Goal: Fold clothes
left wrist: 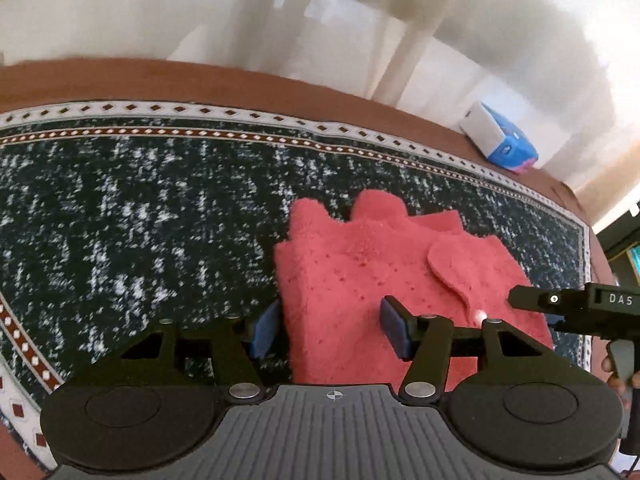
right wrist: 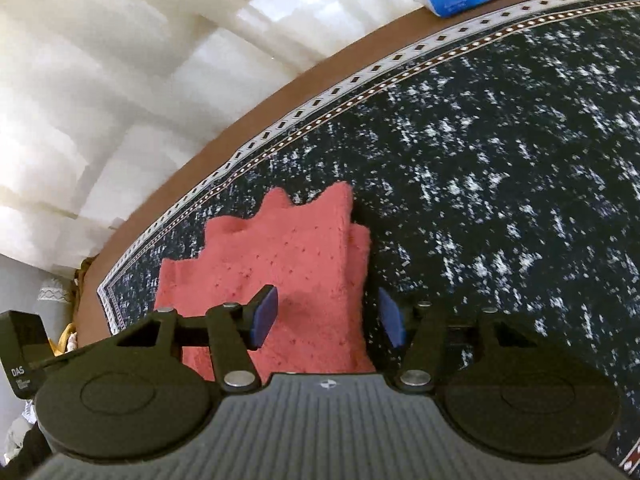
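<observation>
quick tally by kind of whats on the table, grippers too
Red knitted garment: 1
Dark patterned table cover: 1
Blue and white tissue pack: 1
Grippers: 2, left gripper and right gripper, both open
Total: 5

The left gripper (left wrist: 330,330) hangs with jaws wide apart over the near left edge of a folded red garment (left wrist: 384,276) on a dark speckled cloth (left wrist: 140,208). The right gripper (left wrist: 576,310) enters from the right. A blue packet (left wrist: 500,142) lies far right.
</observation>
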### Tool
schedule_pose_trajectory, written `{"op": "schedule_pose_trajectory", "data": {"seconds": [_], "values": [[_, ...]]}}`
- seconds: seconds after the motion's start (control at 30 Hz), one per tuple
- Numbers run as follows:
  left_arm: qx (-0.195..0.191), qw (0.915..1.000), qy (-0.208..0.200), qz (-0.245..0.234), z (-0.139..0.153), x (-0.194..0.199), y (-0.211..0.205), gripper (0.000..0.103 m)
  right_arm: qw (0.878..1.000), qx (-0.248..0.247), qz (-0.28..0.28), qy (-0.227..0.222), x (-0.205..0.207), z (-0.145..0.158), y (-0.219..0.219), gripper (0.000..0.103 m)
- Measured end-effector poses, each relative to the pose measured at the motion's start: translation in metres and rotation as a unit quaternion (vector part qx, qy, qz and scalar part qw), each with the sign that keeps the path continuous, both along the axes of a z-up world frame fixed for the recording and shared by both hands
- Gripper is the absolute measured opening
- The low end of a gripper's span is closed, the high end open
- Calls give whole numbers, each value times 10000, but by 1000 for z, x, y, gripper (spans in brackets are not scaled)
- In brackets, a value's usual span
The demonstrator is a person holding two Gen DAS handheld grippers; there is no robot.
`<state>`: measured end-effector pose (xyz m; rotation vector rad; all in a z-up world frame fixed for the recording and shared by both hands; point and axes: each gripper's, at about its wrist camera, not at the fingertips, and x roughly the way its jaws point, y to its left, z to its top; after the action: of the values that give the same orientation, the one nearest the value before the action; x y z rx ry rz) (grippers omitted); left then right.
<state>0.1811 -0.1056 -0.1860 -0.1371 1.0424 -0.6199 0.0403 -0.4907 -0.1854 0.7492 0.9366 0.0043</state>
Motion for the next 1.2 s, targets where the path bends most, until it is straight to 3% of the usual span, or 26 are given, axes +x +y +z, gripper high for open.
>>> {"op": "schedule_pose_trajectory", "data": {"seconds": [0.13,0.27,0.6,0.77,0.83,0.9,1.07,1.2], "values": [[-26,10000,-48,-25,-1,3,-8,77,10000,23,39,-64,6,-1,2,64],[-7,9999,-107,-41,-1,2,-14,82,9998,31,93,-177,12,-3,7,77],[26,9997,-189,-135,-2,-4,-22,82,9997,-69,190,-168,15,-4,12,76],[72,9995,-288,-148,-3,-8,-28,90,9996,-186,172,-127,15,-4,14,72],[144,9991,-369,-176,-4,-11,-32,98,9996,-219,119,-135,14,-3,16,73],[228,9987,-430,-178,-6,-14,-37,103,9995,-239,105,-174,14,-3,19,79],[301,9971,-667,-191,-8,-21,-38,103,9986,-398,215,-290,18,-3,34,100],[329,9960,-803,-215,-10,-25,-39,103,9965,-696,359,-307,22,-3,45,103]]}}
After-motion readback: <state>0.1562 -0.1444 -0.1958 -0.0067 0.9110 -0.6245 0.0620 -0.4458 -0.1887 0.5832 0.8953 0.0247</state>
